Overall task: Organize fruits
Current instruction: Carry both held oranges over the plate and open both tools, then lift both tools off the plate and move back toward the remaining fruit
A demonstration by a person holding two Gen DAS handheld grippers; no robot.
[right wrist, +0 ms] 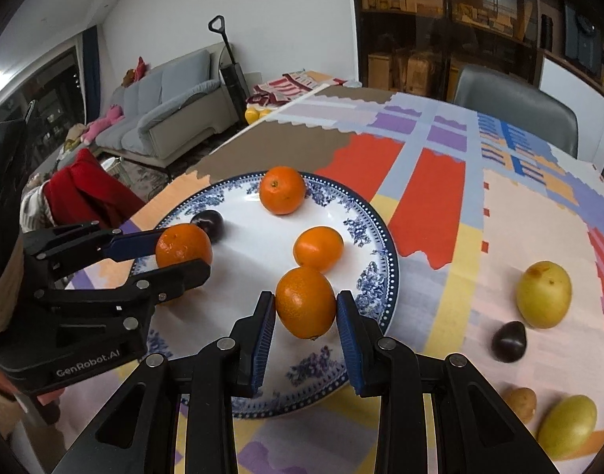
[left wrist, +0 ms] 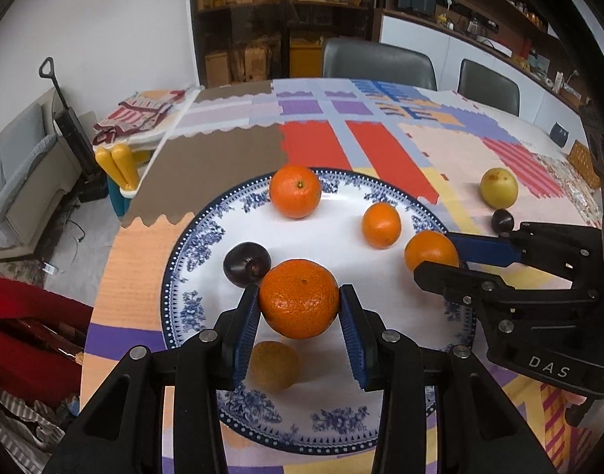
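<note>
A blue-and-white plate (left wrist: 174, 276) (right wrist: 388, 249) lies on the patchwork tablecloth. My left gripper (left wrist: 299, 296) (right wrist: 183, 253) is shut on an orange (left wrist: 299, 304) (right wrist: 181, 243) over the plate's near part. Beside it, my right gripper (right wrist: 305, 301) (left wrist: 434, 254) is shut on a second orange (right wrist: 305, 308) (left wrist: 430, 249) over the plate's right side. Two more oranges (left wrist: 295, 191) (left wrist: 381, 225) and a dark plum (left wrist: 244, 262) rest on the plate. A dim brownish round shape (left wrist: 274, 365) shows under the left orange; whether it is a fruit or a reflection I cannot tell.
On the cloth right of the plate lie a yellow pear (right wrist: 543, 294), a dark plum (right wrist: 509, 341), a small brown fruit (right wrist: 521, 401) and a yellow-green fruit (right wrist: 566, 426). Grey chairs (left wrist: 377, 63) stand behind the table; its left edge drops to the floor.
</note>
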